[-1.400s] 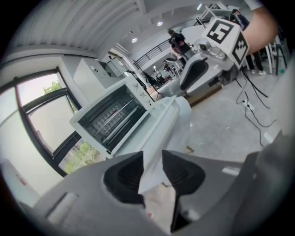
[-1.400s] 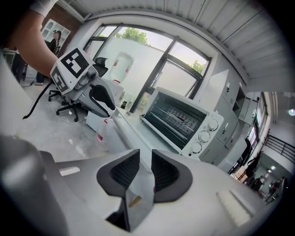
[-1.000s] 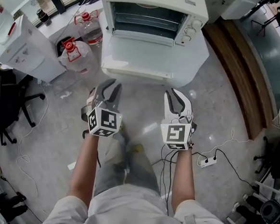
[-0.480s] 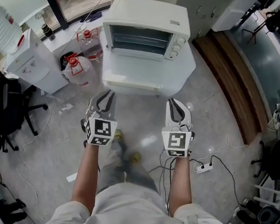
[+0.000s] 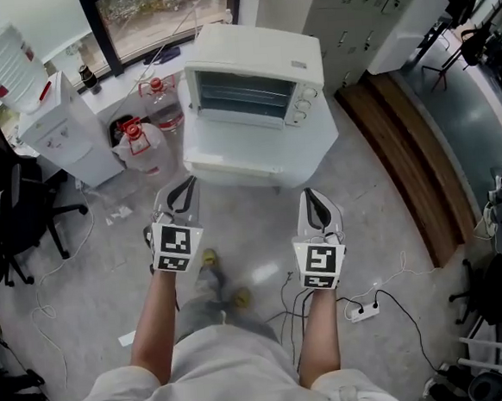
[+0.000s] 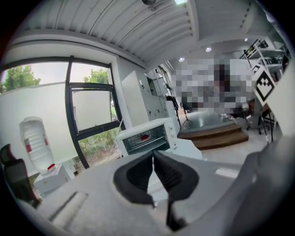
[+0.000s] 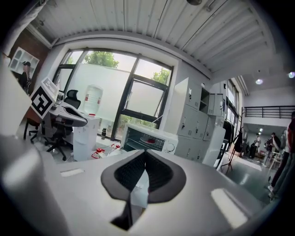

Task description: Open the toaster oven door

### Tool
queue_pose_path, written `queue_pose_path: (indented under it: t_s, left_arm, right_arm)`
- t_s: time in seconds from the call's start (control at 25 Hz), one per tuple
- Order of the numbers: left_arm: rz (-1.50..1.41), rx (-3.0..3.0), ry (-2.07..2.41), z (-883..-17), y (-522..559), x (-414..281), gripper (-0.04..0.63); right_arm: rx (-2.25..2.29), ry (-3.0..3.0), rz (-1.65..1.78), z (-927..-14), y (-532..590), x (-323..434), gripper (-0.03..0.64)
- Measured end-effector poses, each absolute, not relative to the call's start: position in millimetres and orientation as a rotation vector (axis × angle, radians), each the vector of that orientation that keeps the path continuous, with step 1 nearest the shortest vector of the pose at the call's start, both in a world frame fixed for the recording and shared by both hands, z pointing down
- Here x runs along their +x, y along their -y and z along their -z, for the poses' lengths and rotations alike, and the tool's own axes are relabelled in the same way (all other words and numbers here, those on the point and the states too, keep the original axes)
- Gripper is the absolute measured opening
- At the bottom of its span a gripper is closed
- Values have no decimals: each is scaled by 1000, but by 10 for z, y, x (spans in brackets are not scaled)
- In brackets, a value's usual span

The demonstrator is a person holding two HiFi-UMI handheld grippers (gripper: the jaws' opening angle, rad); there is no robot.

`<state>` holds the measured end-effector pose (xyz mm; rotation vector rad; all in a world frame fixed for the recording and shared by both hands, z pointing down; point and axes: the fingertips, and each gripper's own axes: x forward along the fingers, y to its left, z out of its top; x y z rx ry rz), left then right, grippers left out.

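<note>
White metal makes the toaster oven (image 5: 254,70), which sits at the back edge of a small white tabletop (image 5: 324,142). We can look right in at the wire rack. Its door (image 5: 246,142) seems to us to be down already, lying flat toward the tabletop's front edge, so we think the job is done.

We hold our left claw (image 5: 184,190) and right claw (image 5: 318,200) above the grey floor (image 5: 253,230), apart from the tabletop's front edge. Both point at the oven. The left claw has just been closing, and now it is pressed together with nothing in it. The right claw is pressed together too, and it is also empty.

We think a door like this is stiff and swings on a hinge along its bottom edge. The best spot to take hold would be the bar along its far edge, in the middle, so it does not twist. It likely has a glass pane, so it should not be let fall. The oven looks light and may slide on the smooth tabletop if we pull hard.
</note>
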<state>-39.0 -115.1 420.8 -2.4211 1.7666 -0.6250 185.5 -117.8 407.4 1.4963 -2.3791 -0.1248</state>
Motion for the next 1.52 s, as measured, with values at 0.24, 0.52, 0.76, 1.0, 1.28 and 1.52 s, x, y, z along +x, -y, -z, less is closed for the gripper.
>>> queue_pose_path:
  t_s: [0.24,0.52,0.76,1.0,1.28,1.52]
  left_arm:
    - [568,-2439,-1799,-4015,939,-431,0]
    - [519,-2432,-1815,-3847,803,-492,0]
    - [435,-2443,-1804,-3631,741,-500,-2]
    - [393,-2440,-1796,-3514,684,-470,-2]
    - [349,-2440,-1816,-3426,636,-496,-2]
    - [342,-2436,-1821,-3402,572,-518,-2]
  right_arm:
    - [1558,2422,82,-3852,1047,1899,3]
    - [1572,2472,61,-3658,914,1852,3]
    - [1594,2484,71,-3529,783,1886,3]
    - [1592,2484,83,-3474,697,1950,3]
    - [1616,2488,92,-3406,669,1999,3]
    - [1626,2494,96,-3371,634,2014,3]
